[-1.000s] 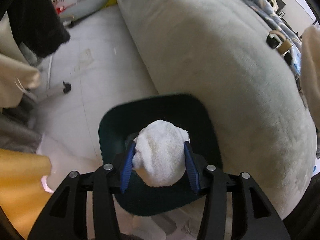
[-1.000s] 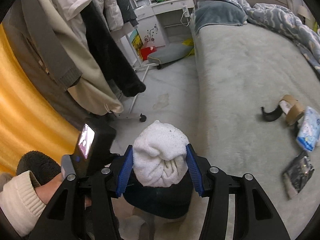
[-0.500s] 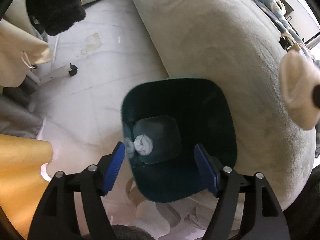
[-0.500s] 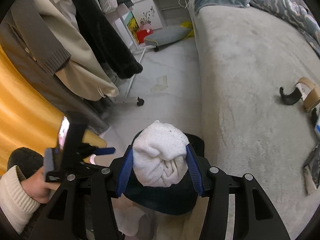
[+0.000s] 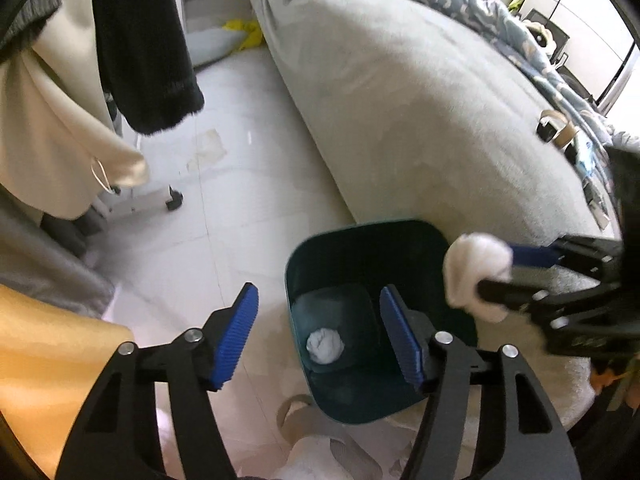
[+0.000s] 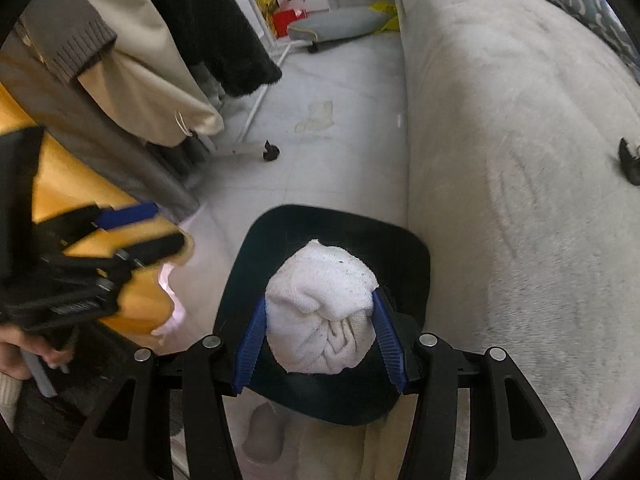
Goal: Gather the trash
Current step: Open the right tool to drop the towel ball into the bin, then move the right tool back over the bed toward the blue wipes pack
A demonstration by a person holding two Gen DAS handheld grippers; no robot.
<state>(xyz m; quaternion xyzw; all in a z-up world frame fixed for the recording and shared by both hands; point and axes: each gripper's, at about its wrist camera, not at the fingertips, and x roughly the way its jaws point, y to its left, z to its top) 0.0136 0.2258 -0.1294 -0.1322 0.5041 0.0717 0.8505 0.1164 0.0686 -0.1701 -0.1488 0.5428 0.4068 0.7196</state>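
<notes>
left wrist view: the left gripper [image 5: 318, 334] pointed steeply down at a dark green bin [image 5: 320, 248] that stood on the pale floor [image 5: 248, 184], touching the side of a grey bed [image 5: 420, 120]. its jaws were apart and closing, with nothing pinched between them. a small white wad [image 5: 325, 346] lay on the bottom of the bin, seen in the gap between the blue pads [image 5: 236, 336], well below them and free of both. at the right, the right gripper [image 5: 494, 272] came in sideways over the bin's right rim, pinching a bigger white wad, the rolled cloth [image 5: 476, 276], above the opening. coats [image 5: 132, 40] hung at the upper left over a wheeled rack foot [image 5: 175, 202].

right wrist view: the right gripper [image 6: 318, 334] was pressed onto the rolled cloth [image 6: 320, 312], one blue pad against each side of it, the cloth bulging up past the pads. the bin [image 6: 416, 264] sat directly beneath, its dark mouth ringing the cloth, so the cloth hung over the opening and not yet in it. the bed [image 6: 520, 160] ran along the right. at the left edge the left gripper [image 6: 140, 228] showed blurred and side-on, off the bin's left side, held by a hand [image 6: 16, 356]; whether anything sat in it could not be told from here.
</notes>
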